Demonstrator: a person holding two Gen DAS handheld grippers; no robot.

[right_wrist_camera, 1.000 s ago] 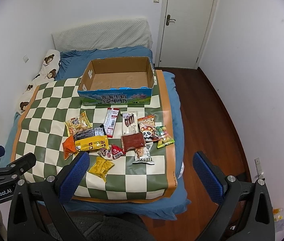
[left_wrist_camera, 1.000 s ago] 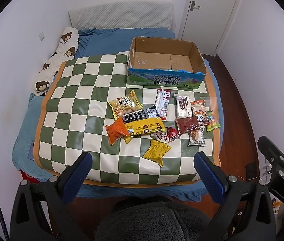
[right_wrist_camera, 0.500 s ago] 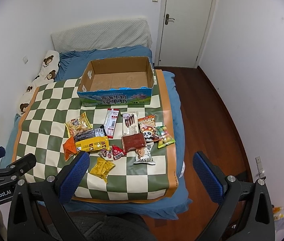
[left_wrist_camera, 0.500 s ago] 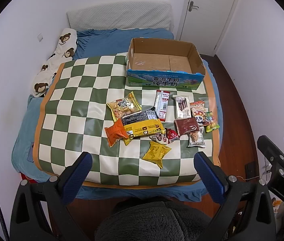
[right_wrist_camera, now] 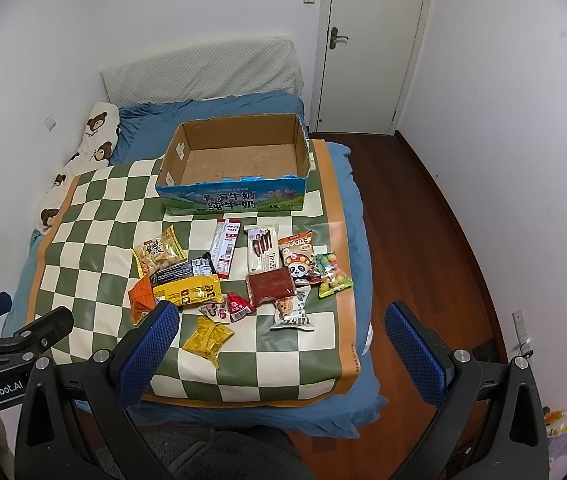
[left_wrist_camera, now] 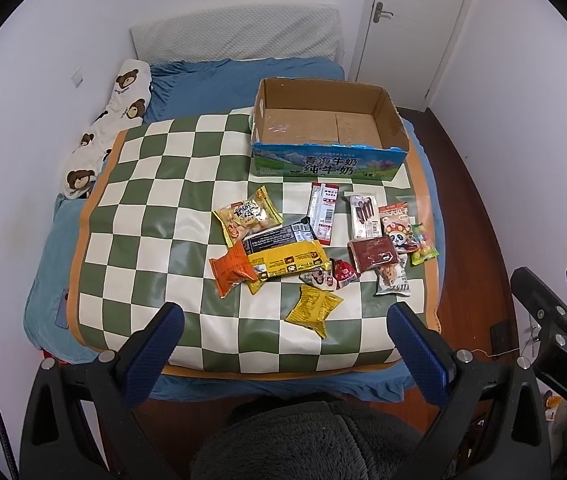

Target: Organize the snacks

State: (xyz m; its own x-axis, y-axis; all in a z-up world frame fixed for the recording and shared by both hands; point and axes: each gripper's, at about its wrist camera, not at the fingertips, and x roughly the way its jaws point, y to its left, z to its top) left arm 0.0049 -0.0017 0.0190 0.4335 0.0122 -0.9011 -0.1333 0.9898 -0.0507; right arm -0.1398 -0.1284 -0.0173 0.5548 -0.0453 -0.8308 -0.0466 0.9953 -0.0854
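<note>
On the bed (left_wrist_camera: 211,80), a green-and-white checkered mat (left_wrist_camera: 155,200) carries an open cardboard box (left_wrist_camera: 329,152) at its far edge and a cluster of snack packets in front of it. The box, printed blue on its near wall, lies with its long axis across the view; its brown floor is bare, with nothing inside. Red-and-white stick packet (left_wrist_camera: 323,214) and chocolate biscuit packet (left_wrist_camera: 365,216): long axes running away from the cameras, far ends toward the box. Yellow-and-black bar wrapper (left_wrist_camera: 285,254): long axis roughly crosswise, overlapping an orange packet (left_wrist_camera: 230,273) at its left end. Small yellow packet (left_wrist_camera: 314,309): nearest the cameras, lying apart from the rest and tilted. Panda-print packet (left_wrist_camera: 397,226) and a brown square packet (left_wrist_camera: 373,255): at the right of the cluster, touching one another. Left hand-held gripper (left_wrist_camera: 283,332): blue-padded fingers (left_wrist_camera: 165,330) spread wide, holding nothing, above the near mat edge. Right hand-held gripper (right_wrist_camera: 281,334): likewise spread and empty, its left finger (right_wrist_camera: 151,340) overlapping the orange packet in the right wrist view.
</note>
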